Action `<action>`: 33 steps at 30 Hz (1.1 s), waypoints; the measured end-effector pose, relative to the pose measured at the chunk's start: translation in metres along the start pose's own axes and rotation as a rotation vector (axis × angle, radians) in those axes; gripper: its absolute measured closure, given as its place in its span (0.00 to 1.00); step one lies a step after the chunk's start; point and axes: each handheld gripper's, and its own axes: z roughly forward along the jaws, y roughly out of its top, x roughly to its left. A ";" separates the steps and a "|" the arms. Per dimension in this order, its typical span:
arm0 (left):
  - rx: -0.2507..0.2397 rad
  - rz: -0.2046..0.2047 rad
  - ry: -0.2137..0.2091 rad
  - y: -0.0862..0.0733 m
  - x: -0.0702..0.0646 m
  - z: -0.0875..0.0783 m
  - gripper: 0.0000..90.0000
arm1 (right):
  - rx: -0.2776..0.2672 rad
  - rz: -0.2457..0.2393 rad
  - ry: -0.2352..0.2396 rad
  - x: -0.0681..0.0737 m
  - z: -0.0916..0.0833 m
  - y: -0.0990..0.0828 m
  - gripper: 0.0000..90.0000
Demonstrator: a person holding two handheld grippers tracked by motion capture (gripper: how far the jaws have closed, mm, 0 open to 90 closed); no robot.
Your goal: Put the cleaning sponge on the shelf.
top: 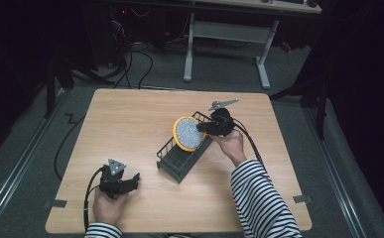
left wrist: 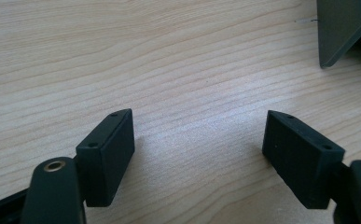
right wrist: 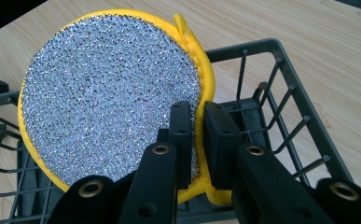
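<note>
Pad (right wrist: 108,93): glittery silver mesh face, yellow cloth rim. Rack (right wrist: 281,70): matt dark plastic. Table (left wrist: 169,56): pale smooth wood grain.

High view above the near edge, facing down on the table (top: 130,124), gripper views close, low, sharing the rack (top: 182,153).

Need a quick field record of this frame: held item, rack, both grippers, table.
held item: round scouring pad, silver mesh face, yellow rim, standing on edge
rack: dark wire rack, pad at its far end, over the rack
right gripper: shut on the pad's yellow rim
left gripper: open, nothing between the jaws, low over the table near the rack's corner
table: light wood
</note>
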 end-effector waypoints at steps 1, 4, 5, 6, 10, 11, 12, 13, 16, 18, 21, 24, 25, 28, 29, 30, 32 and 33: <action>0.000 0.000 0.000 0.000 0.000 0.000 0.28 | 0.002 0.000 0.000 0.000 0.000 0.000 0.92; 0.000 0.000 0.000 0.000 0.000 0.000 0.28 | 0.010 -0.013 -0.012 0.000 -0.001 -0.002 0.94; 0.000 0.000 0.000 0.000 0.000 0.000 0.28 | 0.010 -0.013 -0.012 0.000 -0.001 -0.002 0.94; 0.000 0.000 0.000 0.000 0.000 0.000 0.28 | 0.015 -0.014 -0.018 0.000 -0.001 -0.003 0.91; 0.000 0.000 0.000 0.000 0.000 0.000 0.28 | -0.009 0.011 -0.045 0.000 -0.004 -0.007 0.75; 0.000 0.000 0.001 0.000 0.000 0.000 0.28 | -0.019 0.019 -0.048 0.000 -0.007 -0.007 0.72; 0.000 0.000 0.001 0.000 0.000 0.000 0.28 | -0.035 0.013 -0.059 0.001 -0.012 -0.007 0.67; 0.000 0.000 0.001 0.000 0.000 0.000 0.28 | -0.035 0.013 -0.059 0.001 -0.012 -0.007 0.67; 0.000 -0.001 0.001 0.000 0.000 0.000 0.28 | -0.077 0.011 -0.083 0.003 -0.025 -0.006 0.60; 0.000 -0.001 0.001 0.000 0.000 0.000 0.28 | -0.102 0.013 -0.099 0.003 -0.034 -0.007 0.59; 0.000 -0.001 0.001 0.000 0.000 0.000 0.28 | -0.122 0.021 -0.106 0.002 -0.041 -0.009 0.58; 0.000 -0.002 0.001 0.000 0.000 0.000 0.28 | -0.135 0.034 -0.134 0.001 -0.053 -0.017 0.57; 0.000 -0.001 0.001 0.000 0.000 0.000 0.28 | -0.135 0.040 -0.141 0.000 -0.057 -0.020 0.57; 0.000 -0.001 0.001 0.000 0.000 0.000 0.28 | -0.150 0.043 -0.167 -0.001 -0.069 -0.027 0.57; 0.000 -0.001 0.001 0.000 0.000 0.000 0.28 | -0.145 0.047 -0.185 -0.002 -0.076 -0.033 0.57; 0.000 -0.001 0.001 0.000 0.000 0.000 0.28 | -0.145 0.047 -0.185 -0.002 -0.076 -0.033 0.57; 0.000 -0.002 0.001 0.000 0.000 0.000 0.28 | -0.173 0.065 -0.203 -0.005 -0.089 -0.043 0.57; 0.000 -0.002 0.001 0.000 0.000 0.000 0.28 | -0.176 0.074 -0.205 -0.005 -0.093 -0.046 0.57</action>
